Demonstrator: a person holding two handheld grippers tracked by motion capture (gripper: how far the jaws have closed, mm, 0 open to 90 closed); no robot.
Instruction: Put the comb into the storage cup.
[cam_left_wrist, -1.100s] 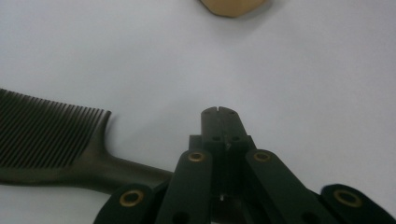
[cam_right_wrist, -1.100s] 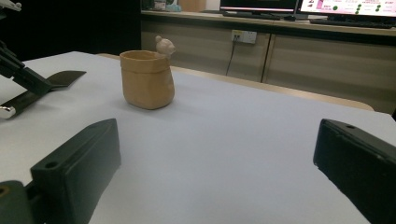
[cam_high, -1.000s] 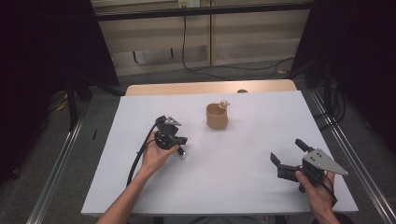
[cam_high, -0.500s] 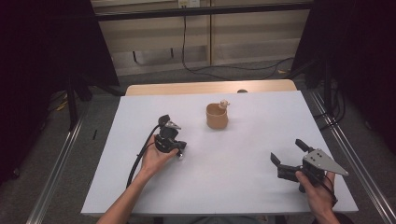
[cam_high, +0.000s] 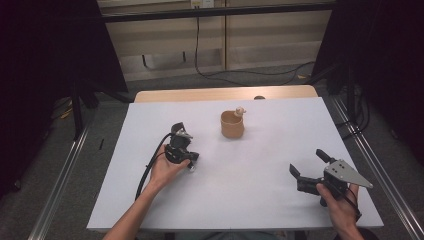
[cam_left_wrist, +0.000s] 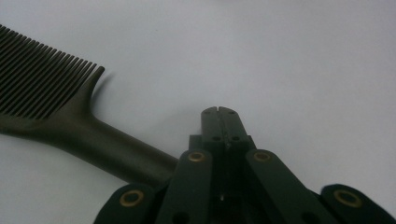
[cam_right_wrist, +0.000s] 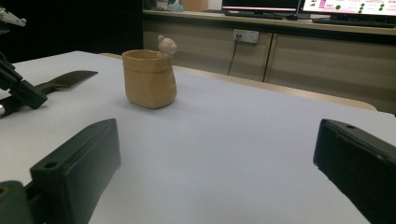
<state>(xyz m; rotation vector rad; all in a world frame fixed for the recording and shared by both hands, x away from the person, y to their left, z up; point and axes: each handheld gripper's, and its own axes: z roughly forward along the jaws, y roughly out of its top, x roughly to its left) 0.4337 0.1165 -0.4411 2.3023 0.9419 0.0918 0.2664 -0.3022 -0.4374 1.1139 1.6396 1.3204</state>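
From the high view, a person sits at a white surface (cam_high: 260, 200) with a hand-held gripper in each hand. The left hand-held gripper (cam_high: 180, 131) rests near the middle-left of the surface, tips pointing away from the person. The right hand-held gripper (cam_high: 307, 162) sits near the front right corner, well apart from everything else. A tan cup (cam_high: 232, 125) with a small figure on its rim stands toward the far middle of the surface. In the left gripper view, the left hand-held gripper (cam_left_wrist: 218, 110) has its jaws pressed fully together with nothing between them. A dark comb (cam_left_wrist: 70, 121) lies flat on the surface just beside those jaws; its handle runs down past the linkage and its teeth fan away up and left. In the right gripper view, the right hand-held gripper (cam_right_wrist: 219, 163) stands wide open and empty, aimed level across the surface toward the cup (cam_right_wrist: 149, 79), with the comb (cam_right_wrist: 65, 79) farther off at the left edge. The work appears to be at the approach to picking up the comb. The next move likely calls for opening the left jaws and shifting sideways over the handle before closing on it.
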